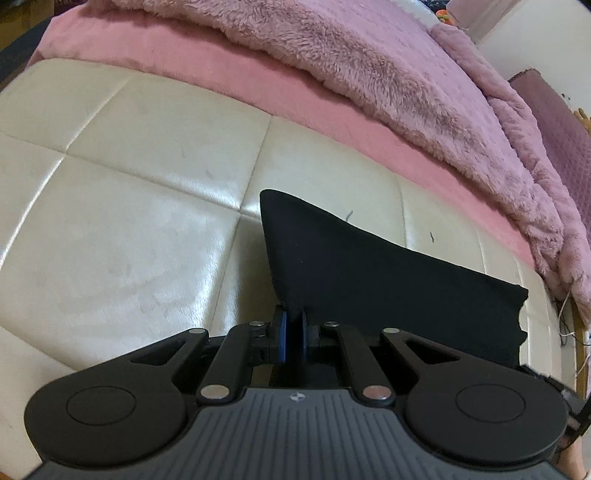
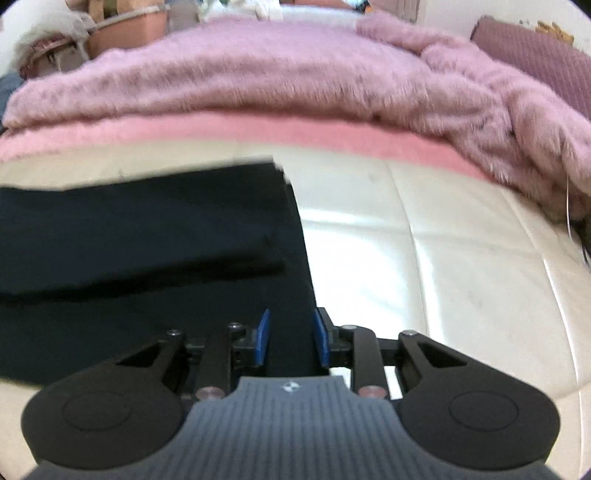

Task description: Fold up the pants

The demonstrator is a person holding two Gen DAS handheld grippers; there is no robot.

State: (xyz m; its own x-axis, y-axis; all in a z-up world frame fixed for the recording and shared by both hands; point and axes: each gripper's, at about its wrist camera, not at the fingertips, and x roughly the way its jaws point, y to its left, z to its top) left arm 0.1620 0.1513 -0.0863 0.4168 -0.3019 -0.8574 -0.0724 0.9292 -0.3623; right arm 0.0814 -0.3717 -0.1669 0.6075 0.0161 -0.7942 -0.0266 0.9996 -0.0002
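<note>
The black pants (image 1: pixel 369 273) lie on a cream quilted bed surface (image 1: pixel 129 206). In the left wrist view my left gripper (image 1: pixel 294 325) is shut on a lifted corner of the pants, which rises to a point above the blue pads. In the right wrist view the pants (image 2: pixel 147 251) spread to the left, with a fold line across them. My right gripper (image 2: pixel 290 332) has its blue pads (image 2: pixel 263 336) apart, with the pants' right edge lying between them. That view is blurred.
A fluffy mauve blanket (image 1: pixel 388 85) over a pink cover (image 1: pixel 229 70) lies along the far side of the bed, and shows in the right wrist view (image 2: pixel 258 74) too. A purple pillow (image 2: pixel 535 59) sits at far right. Clutter and a basket (image 2: pixel 125 33) stand behind.
</note>
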